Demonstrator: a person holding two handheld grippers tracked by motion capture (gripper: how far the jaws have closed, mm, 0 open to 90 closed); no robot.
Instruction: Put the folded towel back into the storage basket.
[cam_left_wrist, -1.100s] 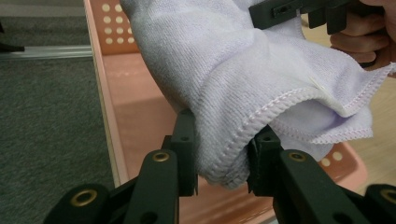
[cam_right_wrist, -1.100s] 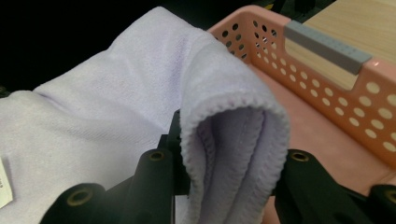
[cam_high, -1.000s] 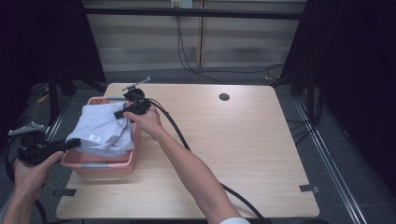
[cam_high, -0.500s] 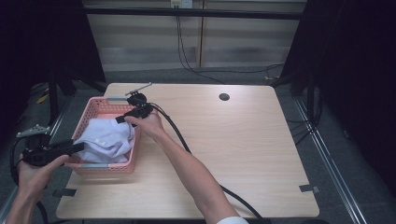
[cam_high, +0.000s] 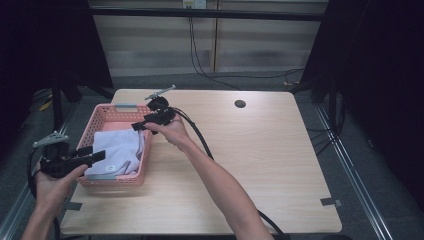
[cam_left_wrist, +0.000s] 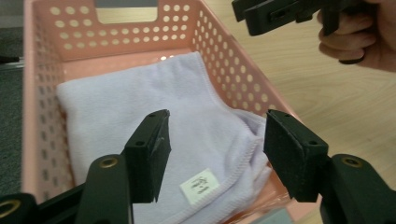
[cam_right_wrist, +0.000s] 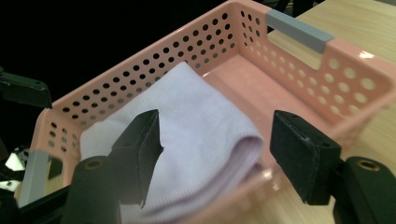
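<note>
A folded pale lilac towel (cam_high: 117, 150) lies inside a pink perforated basket (cam_high: 105, 118) at the table's left edge. Its white label (cam_left_wrist: 200, 183) faces up near the basket's front corner. My left gripper (cam_high: 91, 154) hovers open at the basket's near left corner, just above the towel (cam_left_wrist: 140, 107), with nothing between its jaws. Above the basket's right rim my right gripper (cam_high: 139, 126) is open too, looking down on the towel (cam_right_wrist: 187, 112) and the basket (cam_right_wrist: 299, 56). In the left gripper view the right gripper (cam_left_wrist: 280, 16) shows at the top.
The basket has grey handle strips (cam_high: 124, 106) at its ends. A wooden table (cam_high: 260, 165) stretches to the right, with a round cable hole (cam_high: 240, 104) at the back. Black cable (cam_high: 200, 137) trails along the right forearm. Dark floor surrounds the table.
The towel, held up spread over the basket a second ago, now lies folded inside it. Both grippers have let go and pulled back a little.
</note>
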